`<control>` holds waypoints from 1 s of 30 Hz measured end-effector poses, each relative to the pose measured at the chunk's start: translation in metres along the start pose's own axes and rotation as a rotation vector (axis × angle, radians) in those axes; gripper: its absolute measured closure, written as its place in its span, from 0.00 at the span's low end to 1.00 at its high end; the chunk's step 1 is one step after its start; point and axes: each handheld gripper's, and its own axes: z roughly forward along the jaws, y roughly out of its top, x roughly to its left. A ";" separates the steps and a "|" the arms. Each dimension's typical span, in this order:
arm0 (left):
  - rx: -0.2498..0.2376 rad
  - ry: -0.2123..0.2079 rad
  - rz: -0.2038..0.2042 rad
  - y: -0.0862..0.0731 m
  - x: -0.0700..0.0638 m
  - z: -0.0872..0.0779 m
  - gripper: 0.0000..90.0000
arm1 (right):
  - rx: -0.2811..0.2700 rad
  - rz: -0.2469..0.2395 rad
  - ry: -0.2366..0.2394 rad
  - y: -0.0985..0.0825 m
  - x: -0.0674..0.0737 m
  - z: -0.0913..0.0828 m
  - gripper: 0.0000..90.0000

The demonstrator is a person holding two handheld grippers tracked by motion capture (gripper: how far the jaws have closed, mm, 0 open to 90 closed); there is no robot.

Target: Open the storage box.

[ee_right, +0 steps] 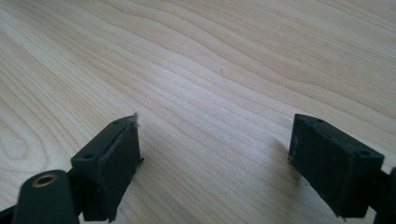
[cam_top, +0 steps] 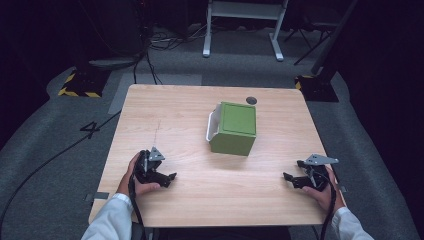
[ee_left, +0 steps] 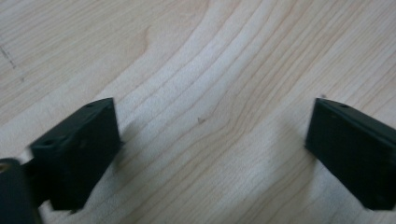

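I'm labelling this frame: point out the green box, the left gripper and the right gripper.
green box (cam_top: 238,121): high view, on its top face.
left gripper (cam_top: 172,176): high view, between its fingertips.
right gripper (cam_top: 287,177): high view, between its fingertips.

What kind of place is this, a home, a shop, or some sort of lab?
Most likely a lab or recording studio. A bare wooden table stands on grey carpet amid dark surroundings, with cables trailing on the floor, hazard tape on a stand base, and a floor marking reading 4.

Pale wooden tabletop (cam_top: 190,195): smooth, matt, visible grain. Green box (cam_top: 235,129) near the far edge: matt faces, white plastic-looking liner. Black gripper pads (ee_right: 116,158): matt, finely textured.
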 end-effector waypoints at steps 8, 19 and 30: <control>-0.060 -0.041 0.007 0.033 0.000 -0.004 0.19 | 0.000 0.000 0.000 0.000 0.000 0.000 0.18; -0.161 -0.014 0.002 0.080 0.005 -0.003 0.22 | 0.000 0.000 0.000 0.000 0.000 0.000 0.18; -0.177 -0.014 0.022 0.096 0.005 0.002 0.22 | 0.000 0.001 0.000 0.000 0.000 0.000 0.18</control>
